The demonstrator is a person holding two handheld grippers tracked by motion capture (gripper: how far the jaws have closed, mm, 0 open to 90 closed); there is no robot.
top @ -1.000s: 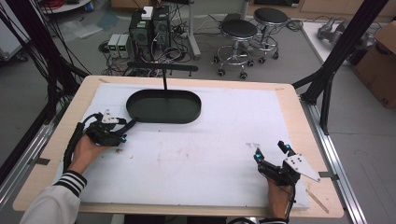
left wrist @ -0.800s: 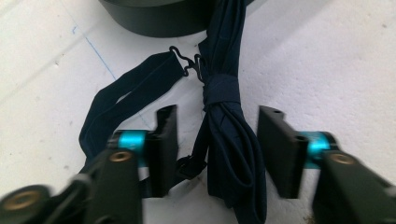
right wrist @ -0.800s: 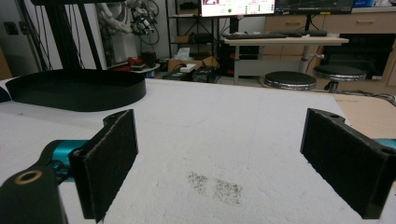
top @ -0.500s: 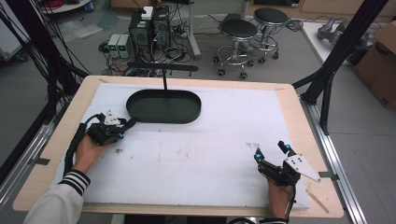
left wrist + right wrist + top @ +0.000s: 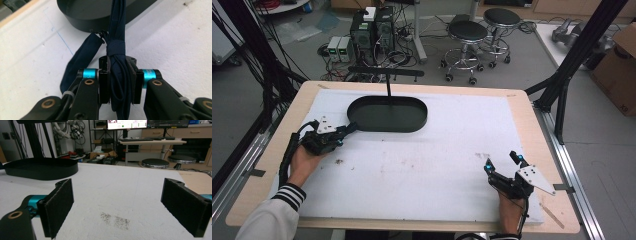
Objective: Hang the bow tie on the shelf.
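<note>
A folded dark navy umbrella [image 5: 117, 47], wrapped by its strap, lies on the white table cover with its far end pointing at the black oval tray [image 5: 80, 21]. My left gripper [image 5: 117, 63] is shut on it. Its jaws have just been closing and both pads press the umbrella's sides. A loose navy strap [image 5: 80, 60] trails off to the left. From above, the left gripper [image 5: 343, 134] sits just left of the tray [image 5: 362, 121]. At the near right, my right gripper [image 5: 502, 161] rests open, and nothing is between its pads [image 5: 60, 202].
The black oval tray [image 5: 40, 171] carries an upright pole [image 5: 388, 90] with a crossbar. A dirty smudge [image 5: 115, 220] marks the white cover ahead of the right gripper. Stools [image 5: 468, 31] and computer boxes [image 5: 372, 30] stand on the floor beyond the table.
The left gripper's jaws have come together on the umbrella. Both hands have stayed where they were, and the right gripper looks the same.
</note>
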